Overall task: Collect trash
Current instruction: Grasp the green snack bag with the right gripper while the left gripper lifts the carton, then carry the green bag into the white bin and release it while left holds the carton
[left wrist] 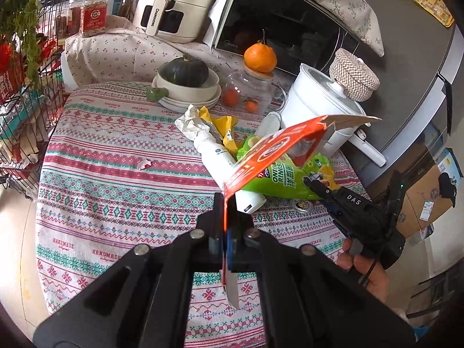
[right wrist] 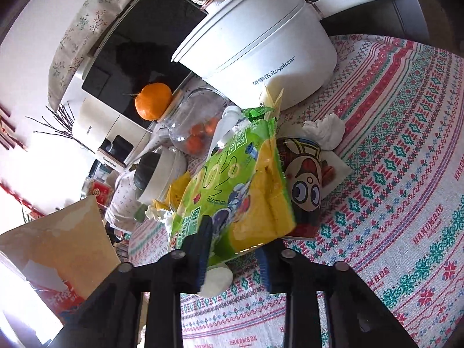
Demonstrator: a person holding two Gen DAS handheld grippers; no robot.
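a cream ceramic bowl (left wrist: 185, 88) is holding a dark green squash (left wrist: 183, 71); beside it a clear glass jar (left wrist: 249, 91) is holding small oranges. the left gripper (left wrist: 224, 217) is angling down, clamping a flat orange-red torn cardboard packet (left wrist: 269, 153) above the patterned tablecloth (left wrist: 116, 150). the right gripper (right wrist: 232, 249) is pinching the crinkled green and yellow onion-ring snack bag (right wrist: 232, 191) lying on the trash pile.
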